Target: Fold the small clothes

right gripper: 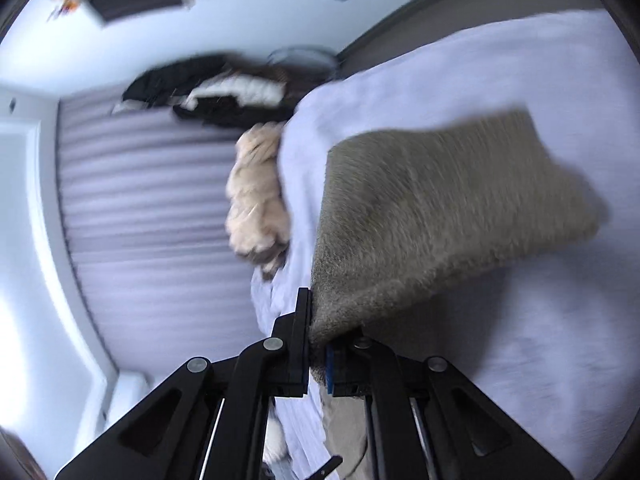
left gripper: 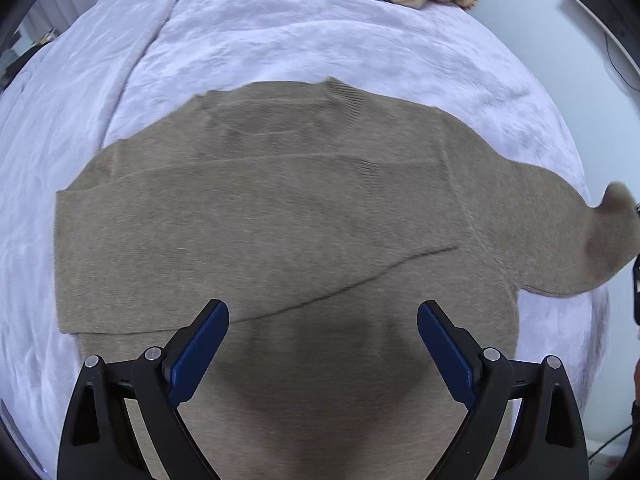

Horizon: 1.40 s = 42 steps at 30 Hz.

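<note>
**One sleeve pinched, one to go**

Right gripper is clamped on the sweater sleeve, lifted off the bedspread. Left gripper hovers wide open, empty, above the hem. Shallow pinch on fuzzy knit could slip mid-fold.

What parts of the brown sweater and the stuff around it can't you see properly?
- Sweater hem: left wrist view, cut off by the bottom edge and the left tongs.
- Sleeve cuff: right wrist view, pinched inside the right tongs.
- Dark clothes pile: right wrist view, motion-blurred.
</note>
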Motion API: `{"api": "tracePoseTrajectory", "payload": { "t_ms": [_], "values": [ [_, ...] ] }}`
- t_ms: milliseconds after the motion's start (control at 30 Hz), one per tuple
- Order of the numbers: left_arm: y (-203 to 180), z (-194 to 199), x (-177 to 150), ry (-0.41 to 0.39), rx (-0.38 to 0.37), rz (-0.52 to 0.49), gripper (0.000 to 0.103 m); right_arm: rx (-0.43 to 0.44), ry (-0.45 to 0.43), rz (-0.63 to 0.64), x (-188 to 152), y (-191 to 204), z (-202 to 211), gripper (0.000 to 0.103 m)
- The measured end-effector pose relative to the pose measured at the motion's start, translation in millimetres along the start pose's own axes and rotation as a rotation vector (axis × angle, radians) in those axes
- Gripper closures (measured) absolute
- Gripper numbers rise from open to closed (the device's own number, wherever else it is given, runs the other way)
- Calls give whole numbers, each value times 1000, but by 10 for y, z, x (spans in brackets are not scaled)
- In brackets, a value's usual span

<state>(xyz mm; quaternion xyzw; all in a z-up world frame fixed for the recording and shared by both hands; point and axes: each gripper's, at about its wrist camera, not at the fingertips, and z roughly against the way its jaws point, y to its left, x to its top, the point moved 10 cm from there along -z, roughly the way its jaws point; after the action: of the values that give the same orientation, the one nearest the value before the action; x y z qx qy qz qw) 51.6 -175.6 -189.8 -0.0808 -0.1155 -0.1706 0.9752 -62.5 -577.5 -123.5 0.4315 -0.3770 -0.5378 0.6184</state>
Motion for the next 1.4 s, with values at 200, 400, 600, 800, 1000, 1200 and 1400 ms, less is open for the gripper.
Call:
{"api": "tracePoseTrajectory", "payload": {
  "t_ms": [200, 400, 600, 800, 1000, 1200, 1400],
  "values": [
    [607, 62, 16, -25, 30, 92, 7, 20, 239, 262, -806, 809, -935, 97],
    [1210, 55, -53, -37, 58, 182, 7, -80, 533, 530, -2149, 925, -1973, 97],
    [1640, -50, -116, -35, 63, 254, 7, -355, 747, 624, -3135, 18, -2717, 93],
    [1758, -78, -83, -57, -34, 274, 7, -431, 669, 514, -2993, -256, -2699, 39],
    [1646, -84, 122, -88, -312, 356, 7, -468, 547, 512, -2761, -92, -2773, 94],
    [1692, -176, 163, -67, -525, 489, 7, -409, 731, 849, -3571, 229, -2920, 94],
    [1693, -172, 180, -63, -583, 531, 7, -474, 919, 974, -4200, -80, -2831, 52]
  ]
}}
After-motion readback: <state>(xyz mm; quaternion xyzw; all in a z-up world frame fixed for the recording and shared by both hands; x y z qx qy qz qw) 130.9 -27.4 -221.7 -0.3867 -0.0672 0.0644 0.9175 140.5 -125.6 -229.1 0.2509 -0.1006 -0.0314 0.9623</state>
